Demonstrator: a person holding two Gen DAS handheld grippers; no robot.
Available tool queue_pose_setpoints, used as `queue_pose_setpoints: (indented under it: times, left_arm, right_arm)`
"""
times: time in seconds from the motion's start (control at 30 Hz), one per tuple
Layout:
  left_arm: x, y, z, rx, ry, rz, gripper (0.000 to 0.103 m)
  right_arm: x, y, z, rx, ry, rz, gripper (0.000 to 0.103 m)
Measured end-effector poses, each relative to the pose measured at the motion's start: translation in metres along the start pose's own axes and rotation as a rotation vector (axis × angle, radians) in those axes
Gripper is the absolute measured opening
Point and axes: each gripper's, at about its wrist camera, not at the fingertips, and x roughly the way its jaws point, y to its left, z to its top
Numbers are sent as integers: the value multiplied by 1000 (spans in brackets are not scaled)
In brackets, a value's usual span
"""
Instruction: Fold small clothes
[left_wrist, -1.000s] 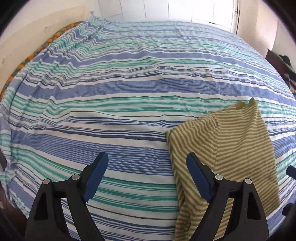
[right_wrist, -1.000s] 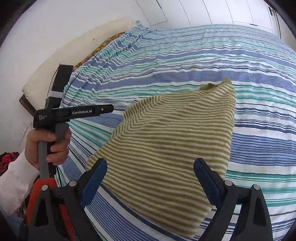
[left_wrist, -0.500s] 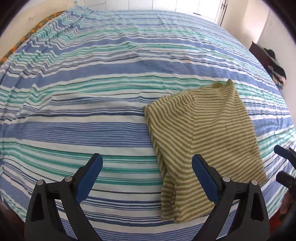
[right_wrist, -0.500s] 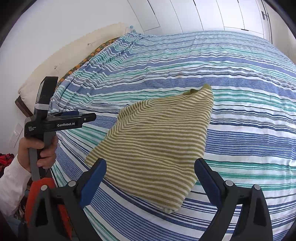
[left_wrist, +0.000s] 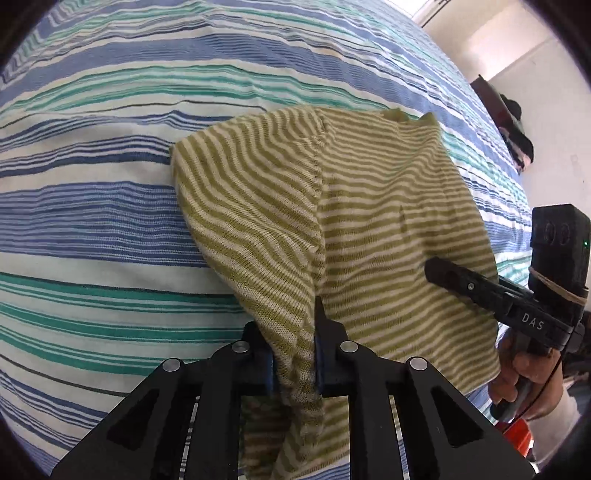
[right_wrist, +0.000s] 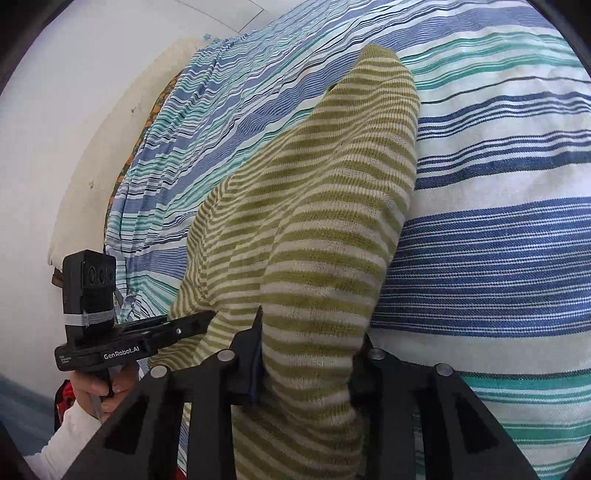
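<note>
Garment's (left_wrist: 369, 206) near hem cut off below

Bed (left_wrist: 110, 229) under blue/teal/white striped sheet, daylight bright. White wall (right_wrist: 55, 129) behind cream headboard (right_wrist: 107, 155). Dark clothes pile (left_wrist: 517, 133) by far wall, bright opening beside it.

Both grippers, left (left_wrist: 294, 356) and right (right_wrist: 308, 363), point steeply down, fingers closing on cloth between them.
</note>
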Motion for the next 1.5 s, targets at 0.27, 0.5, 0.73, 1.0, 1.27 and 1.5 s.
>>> queue_pose_setpoints:
  times: [0.27, 0.5, 0.73, 1.0, 1.27, 1.5]
  left_arm:
    - [-127, -36, 68, 48, -301, -143, 14]
    - [-151, -58, 92, 69, -349, -169, 22]
    - [-46, -47, -24, 110, -177, 311, 66]
    - [-85, -92, -185, 206, -369, 555, 100]
    - [-148, -128, -217, 206, -399, 598, 101]
    - [-177, -124, -241, 109, -319, 513, 101]
  right_arm:
    - [-104, 68, 64, -214, -243, 5, 21]
    - [-176, 104, 108, -298, -355, 9, 22]
    - [-122, 3, 28, -114, -109, -315, 102]
    - [-164, 13, -149, -133, -155, -433, 102]
    - [-194, 98, -210, -196, -171, -490, 102]
    - [-215, 155, -225, -233, -147, -523, 102]
